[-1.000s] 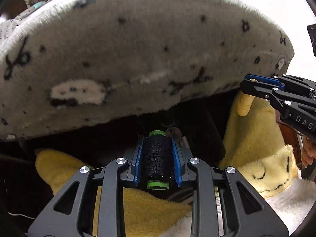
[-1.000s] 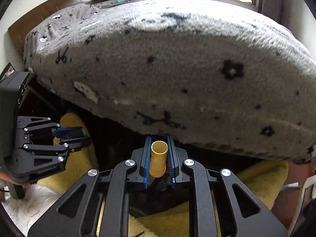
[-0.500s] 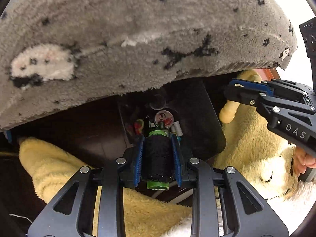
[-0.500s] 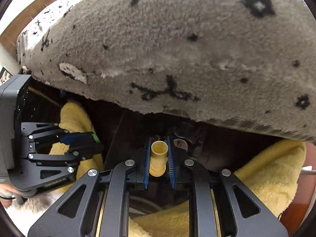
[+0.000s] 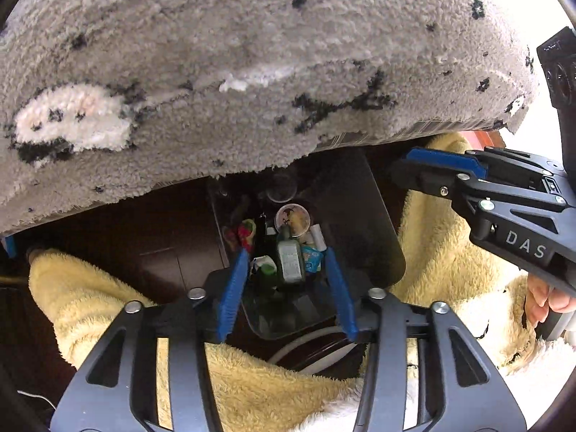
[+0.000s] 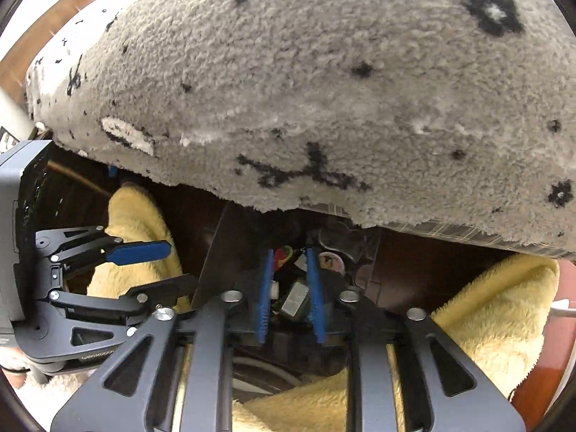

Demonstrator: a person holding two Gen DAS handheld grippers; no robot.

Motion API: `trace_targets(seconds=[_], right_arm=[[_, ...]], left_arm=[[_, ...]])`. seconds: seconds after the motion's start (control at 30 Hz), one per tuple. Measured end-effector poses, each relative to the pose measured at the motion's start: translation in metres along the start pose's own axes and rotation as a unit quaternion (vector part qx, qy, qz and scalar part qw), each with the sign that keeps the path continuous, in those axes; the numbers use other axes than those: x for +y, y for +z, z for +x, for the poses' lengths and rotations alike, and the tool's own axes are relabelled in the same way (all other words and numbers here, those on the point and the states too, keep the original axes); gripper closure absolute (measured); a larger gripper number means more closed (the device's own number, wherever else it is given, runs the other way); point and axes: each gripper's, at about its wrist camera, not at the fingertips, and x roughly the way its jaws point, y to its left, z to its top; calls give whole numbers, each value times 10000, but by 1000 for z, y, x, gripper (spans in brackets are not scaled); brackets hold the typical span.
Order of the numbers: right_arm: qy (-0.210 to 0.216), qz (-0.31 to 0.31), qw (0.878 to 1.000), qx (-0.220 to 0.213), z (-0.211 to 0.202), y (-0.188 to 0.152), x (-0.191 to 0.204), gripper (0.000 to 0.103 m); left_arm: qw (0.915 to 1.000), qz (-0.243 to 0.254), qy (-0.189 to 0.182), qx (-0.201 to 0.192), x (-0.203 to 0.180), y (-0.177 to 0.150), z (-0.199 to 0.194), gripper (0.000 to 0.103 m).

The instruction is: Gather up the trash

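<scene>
Directly below the left gripper (image 5: 286, 255), a dark bin (image 5: 374, 223) stands with its mouth open, half tucked under the overhanging edge of a grey fleece blanket (image 5: 252, 72). The left gripper's jaws are opening and its blue pads press on nothing; between and beyond them, down in the bin, lie the collected bits of trash (image 5: 289, 248): a small greenish bottle, a round lid with a picture, a white tube, a red and green scrap. Which of these was just dropped cannot be told. To the right of that claw the right gripper (image 5: 406, 169) reaches in from the side, a hand (image 5: 547, 302) showing behind it. From the right wrist view, the right gripper (image 6: 291, 270) also hangs over the bin (image 6: 230, 252), its jaws opening and released, with the trash (image 6: 295, 298) seen in the gap below the pads, untouched. The left gripper (image 6: 169, 262) sits to its left. A yellow plush cloth (image 6: 496, 309) lies around the bin on both sides.
</scene>
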Motion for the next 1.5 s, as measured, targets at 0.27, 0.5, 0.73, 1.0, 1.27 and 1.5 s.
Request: trace_targets(seconds=[0.27, 0.5, 0.73, 1.0, 1.27, 1.5], right_arm=[[-276, 161, 9984, -470, -35, 6, -12, 18], [-709, 149, 9915, -1080, -77, 20, -21, 3], [-1247, -125, 9704, -2063, -130, 38, -15, 3], [-1702, -275, 9252, -3381, -203, 68, -14, 3], [-1733, -44, 8908, -4199, -275, 104, -18, 3], [-1690, 122, 8761, -4514, -306, 112, -21, 3]], left_arm=[[9993, -1, 175, -344, 1, 5, -31, 24], [9941, 137, 250, -1049, -3, 26, -82, 8], [9783, 293, 493, -1990, -7, 53, -139, 8], [9312, 431, 1072, -3457, -12, 84, -219, 8], [8986, 358, 1215, -4201, -8, 116, -285, 8], [8752, 357, 1490, -4588, -12, 126, -317, 8]])
